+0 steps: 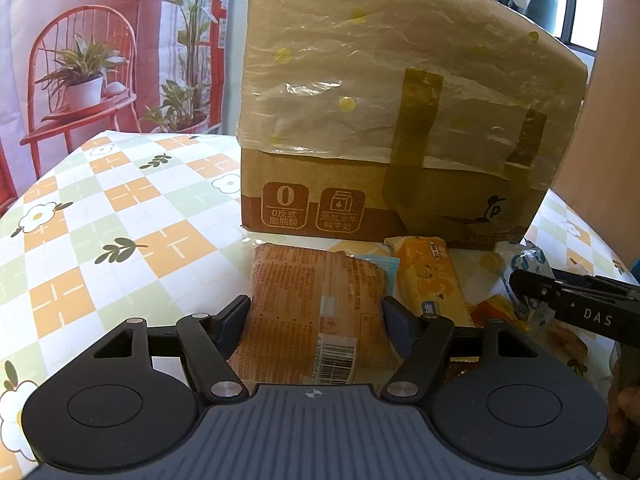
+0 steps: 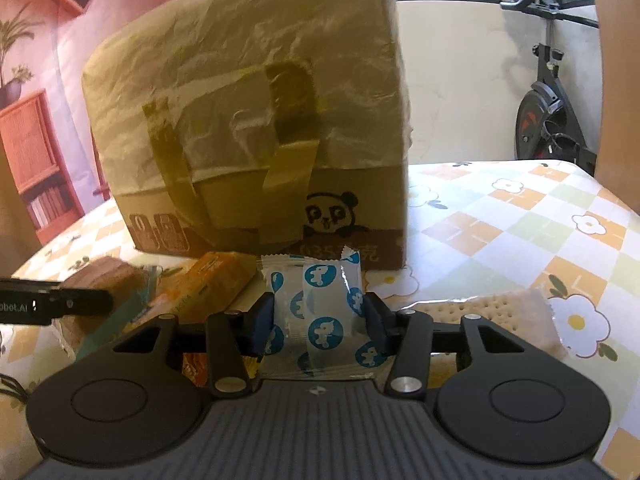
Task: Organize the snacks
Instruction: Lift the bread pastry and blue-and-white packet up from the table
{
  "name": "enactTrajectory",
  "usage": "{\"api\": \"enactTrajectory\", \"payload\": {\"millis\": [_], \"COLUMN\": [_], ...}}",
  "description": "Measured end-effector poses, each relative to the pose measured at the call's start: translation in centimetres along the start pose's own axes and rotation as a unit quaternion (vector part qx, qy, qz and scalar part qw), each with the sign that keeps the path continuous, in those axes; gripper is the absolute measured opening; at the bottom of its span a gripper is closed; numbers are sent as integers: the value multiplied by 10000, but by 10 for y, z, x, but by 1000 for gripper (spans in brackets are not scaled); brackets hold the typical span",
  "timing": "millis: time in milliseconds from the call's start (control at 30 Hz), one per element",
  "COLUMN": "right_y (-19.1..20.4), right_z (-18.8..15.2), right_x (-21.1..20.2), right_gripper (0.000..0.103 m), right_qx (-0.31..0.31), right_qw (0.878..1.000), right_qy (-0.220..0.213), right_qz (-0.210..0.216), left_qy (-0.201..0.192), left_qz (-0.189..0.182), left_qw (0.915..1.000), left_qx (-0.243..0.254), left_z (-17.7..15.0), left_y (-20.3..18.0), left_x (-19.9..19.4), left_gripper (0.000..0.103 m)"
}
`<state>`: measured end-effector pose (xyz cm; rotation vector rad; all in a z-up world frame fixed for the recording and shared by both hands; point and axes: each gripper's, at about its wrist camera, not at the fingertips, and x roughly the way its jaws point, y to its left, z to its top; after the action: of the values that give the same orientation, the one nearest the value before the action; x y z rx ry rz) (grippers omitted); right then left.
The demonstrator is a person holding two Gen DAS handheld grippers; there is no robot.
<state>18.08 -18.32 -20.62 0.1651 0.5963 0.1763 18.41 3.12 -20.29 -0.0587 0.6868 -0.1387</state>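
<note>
Presently the left tongs [image 1: 316, 316] straddle a brown snack packet [image 1: 316, 308], one finger on each long side; the pads look to be touching or nearly touching the wrapper, but whether they press on it cannot be told. The packet's long axis runs straight away from the left tongs, toward the cardboard box [image 1: 400, 120], with its barcode end nearest the camera.

The right tongs [image 2: 319, 320] are closed on a white packet with blue round prints [image 2: 316, 312], both pads pressing its sides. The packet stands upright between the fingers, crimped top edge up, its face toward the camera.

Outward from the left tongs: just right of the brown packet lies an orange snack bar [image 1: 432, 276], angled toward the box, with a pale blue wrapper [image 1: 380, 264] edging out between the two. Outward from the right tongs: a clear pack of crackers [image 2: 492, 312] lies on the counter [image 2: 520, 216] to the right, long axis across the view.

The box is wrapped in plastic film and taped; it stands directly behind the snack pile, close to it. No open side shows in either view.

Judgement: each hand is nearer its own packet, so no crossover is needed. The coming move turns on the box lying straight ahead of both tongs, with the brown packet already aligned to it.
</note>
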Motion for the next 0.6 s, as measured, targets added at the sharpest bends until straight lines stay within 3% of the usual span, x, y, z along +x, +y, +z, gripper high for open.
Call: {"api": "enactTrajectory", "payload": {"millis": [267,600], "right_y": [-3,-9], "right_z": [-1,4], "right_x": [-10,-12], "right_gripper": [50,50], "right_qx": [100,321], "right_qw": [9997,9993], "right_qy": [-204,-191], "right_qz": [72,32], "left_qy": [-201,-935], "left_qz": [-10,362], "left_qw": [9998,9950], "left_qx": [-49,19], "left_z": [4,31], "left_y": [2,13], "left_x": [-12,-45], "left_gripper": [73,73]}}
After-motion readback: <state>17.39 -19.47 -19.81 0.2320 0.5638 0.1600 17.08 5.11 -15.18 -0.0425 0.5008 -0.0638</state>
